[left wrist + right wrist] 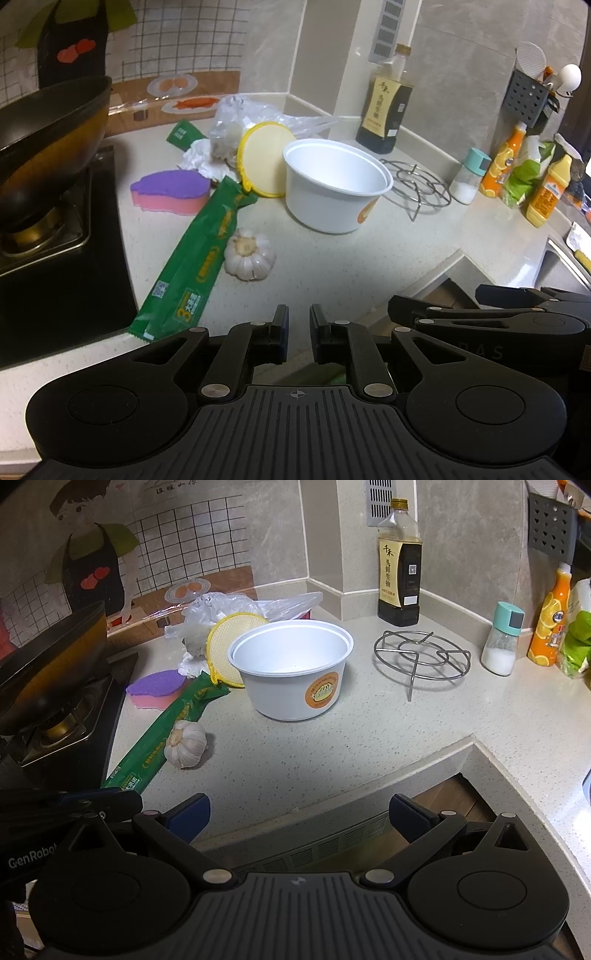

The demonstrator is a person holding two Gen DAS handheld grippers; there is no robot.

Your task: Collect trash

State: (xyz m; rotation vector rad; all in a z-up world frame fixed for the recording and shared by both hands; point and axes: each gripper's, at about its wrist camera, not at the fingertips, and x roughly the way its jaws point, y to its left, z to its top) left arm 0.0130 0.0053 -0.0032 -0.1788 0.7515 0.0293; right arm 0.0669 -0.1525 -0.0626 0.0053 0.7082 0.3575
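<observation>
A white disposable bowl (334, 186) (293, 668) stands on the counter, with a yellow lid (266, 158) (225, 650) leaning on its left side. A long green wrapper (192, 264) (162, 727) lies in front, a small green packet (183, 134) farther back. Crumpled tissue (201, 158) and a clear plastic bag (251, 110) (236, 605) lie behind the lid. My left gripper (299, 325) hovers at the counter's near edge, nearly closed and empty. My right gripper (299, 812) is open and empty, short of the bowl.
A garlic bulb (249, 254) (185, 743) and a purple-pink sponge (170, 192) lie near the wrapper. A wok (44, 147) sits on the stove at left. A soy sauce bottle (399, 565), wire trivet (421, 657), salt shaker (502, 644) and orange bottle (550, 624) stand right.
</observation>
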